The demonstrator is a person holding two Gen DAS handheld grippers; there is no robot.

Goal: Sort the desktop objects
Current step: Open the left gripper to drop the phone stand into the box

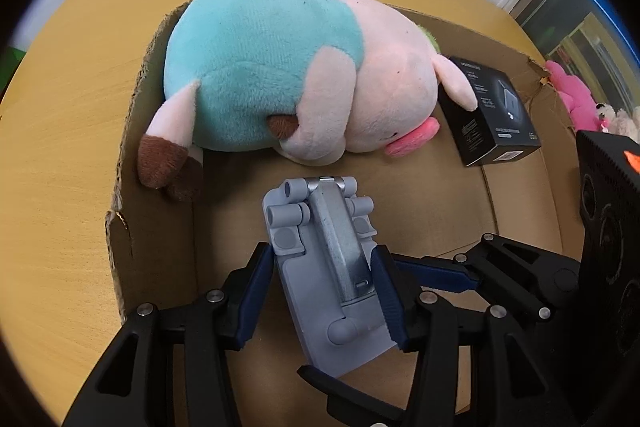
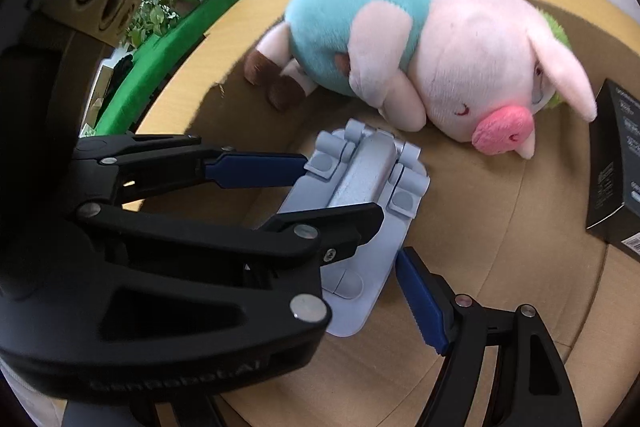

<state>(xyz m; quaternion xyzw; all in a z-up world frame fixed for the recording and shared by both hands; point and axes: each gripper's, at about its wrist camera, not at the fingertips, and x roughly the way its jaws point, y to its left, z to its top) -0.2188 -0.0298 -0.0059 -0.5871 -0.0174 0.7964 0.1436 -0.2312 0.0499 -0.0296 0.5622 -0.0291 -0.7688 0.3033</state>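
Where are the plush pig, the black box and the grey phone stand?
plush pig (image 1: 260,67), left wrist view, teal back.
black box (image 1: 496,123), left wrist view, top face.
grey phone stand (image 2: 376,171), right wrist view, metal centre bar.

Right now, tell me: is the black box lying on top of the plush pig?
No. The black box sits on the cardboard box's floor beside the plush pig, under its ear.

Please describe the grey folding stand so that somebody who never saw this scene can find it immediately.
Look inside the open cardboard box on the yellow wooden table. A plush pig in a teal shirt lies at the far side, a black carton beside it. The grey folding stand is nearer, gripped by the left gripper: the only hard, pale grey, hinged object with a metal strip.
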